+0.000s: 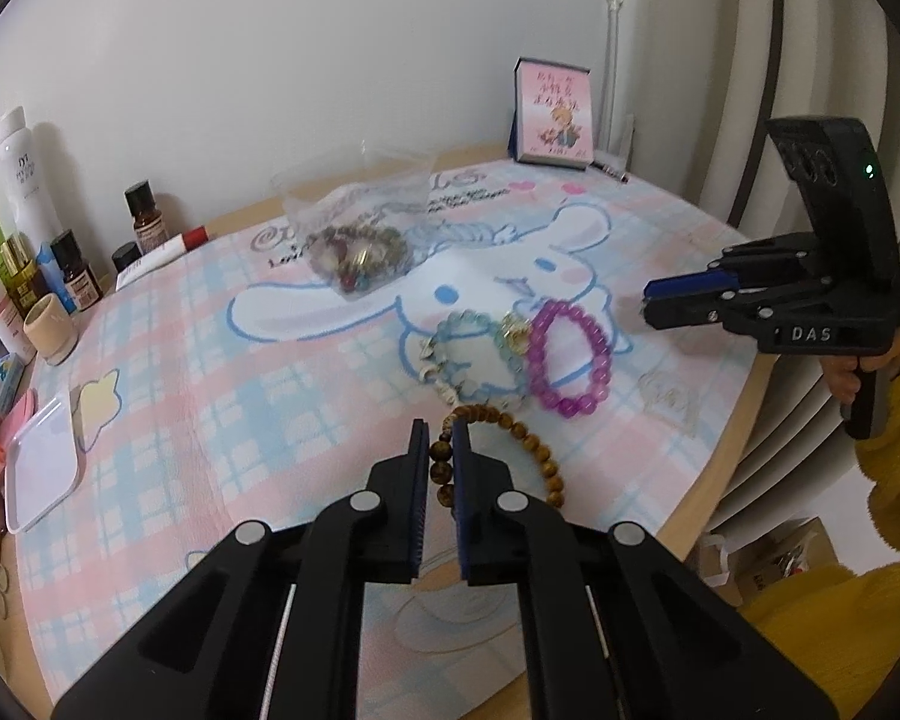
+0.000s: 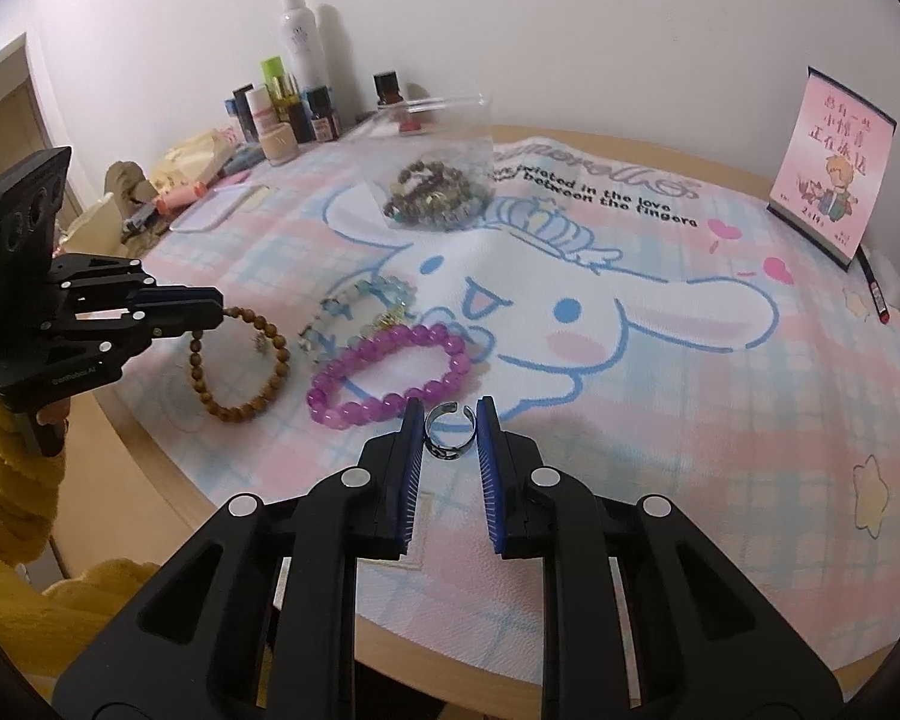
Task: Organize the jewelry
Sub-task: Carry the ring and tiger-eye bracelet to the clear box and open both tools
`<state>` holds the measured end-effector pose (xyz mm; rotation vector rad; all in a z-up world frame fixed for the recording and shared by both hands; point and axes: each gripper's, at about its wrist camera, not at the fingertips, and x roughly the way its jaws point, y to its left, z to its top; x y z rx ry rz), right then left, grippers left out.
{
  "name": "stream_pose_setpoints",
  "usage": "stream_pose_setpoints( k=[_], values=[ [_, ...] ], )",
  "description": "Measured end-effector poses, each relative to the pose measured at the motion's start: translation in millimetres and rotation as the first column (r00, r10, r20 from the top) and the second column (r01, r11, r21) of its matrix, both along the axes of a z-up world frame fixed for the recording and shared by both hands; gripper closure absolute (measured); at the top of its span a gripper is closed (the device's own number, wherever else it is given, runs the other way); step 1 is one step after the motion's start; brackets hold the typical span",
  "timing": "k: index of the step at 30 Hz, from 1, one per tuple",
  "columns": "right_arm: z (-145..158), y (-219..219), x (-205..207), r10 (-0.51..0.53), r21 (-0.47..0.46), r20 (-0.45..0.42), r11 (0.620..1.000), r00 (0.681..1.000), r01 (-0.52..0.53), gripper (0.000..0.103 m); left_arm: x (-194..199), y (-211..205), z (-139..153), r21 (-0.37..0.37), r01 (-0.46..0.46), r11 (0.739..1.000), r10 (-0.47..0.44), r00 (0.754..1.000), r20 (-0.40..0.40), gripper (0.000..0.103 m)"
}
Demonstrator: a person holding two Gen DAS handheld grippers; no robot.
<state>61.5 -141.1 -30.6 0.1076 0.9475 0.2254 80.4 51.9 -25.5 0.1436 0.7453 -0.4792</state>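
Observation:
My left gripper [image 1: 438, 435] is shut on a brown wooden bead bracelet [image 1: 540, 450], whose beads sit between the blue pads while the loop hangs to the right. The right wrist view shows that left gripper [image 2: 213, 309] holding the brown bracelet [image 2: 240, 408] above the mat's near edge. My right gripper [image 2: 450, 420] is shut on a small dark metal ring [image 2: 450, 435], pinched between its tips. A purple bead bracelet [image 2: 390, 372] and a pale blue-green bracelet [image 2: 360, 306] lie on the mat. A clear plastic bag [image 2: 432, 180] holds more beaded jewelry. The right gripper [image 1: 648, 300] shows side-on.
A cartoon-print mat [image 2: 690, 390] covers the round wooden table [image 2: 150, 456]. Bottles and cosmetics [image 2: 288, 102] crowd the far edge by the wall. A white tray [image 1: 42, 462] lies at the mat's side. A pink calendar card [image 2: 828, 168] and a pen [image 2: 873, 294] stand opposite.

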Motion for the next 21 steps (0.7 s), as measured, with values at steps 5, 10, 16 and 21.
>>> stream_pose_setpoints(
  k=[5,10,16,21],
  values=[
    [14,3,-2,0.011,0.015,0.031,1.0,0.999,-0.011,0.086,-7,-3,19,-0.062,0.023,0.998,-0.02,0.999,0.051,0.095],
    [33,5,2,0.018,0.012,0.083,1.0,0.996,-0.02,0.086,-12,-6,38,-0.103,0.033,0.994,-0.022,0.994,0.104,0.096],
    [47,4,11,0.015,0.029,0.13,0.999,0.991,-0.019,0.086,-10,-1,60,-0.193,0.041,0.98,-0.009,0.986,0.164,0.096],
    [55,5,30,0.016,0.052,0.153,0.998,0.988,-0.024,0.086,5,0,78,-0.219,0.037,0.975,0.008,0.979,0.204,0.096]
  ],
)
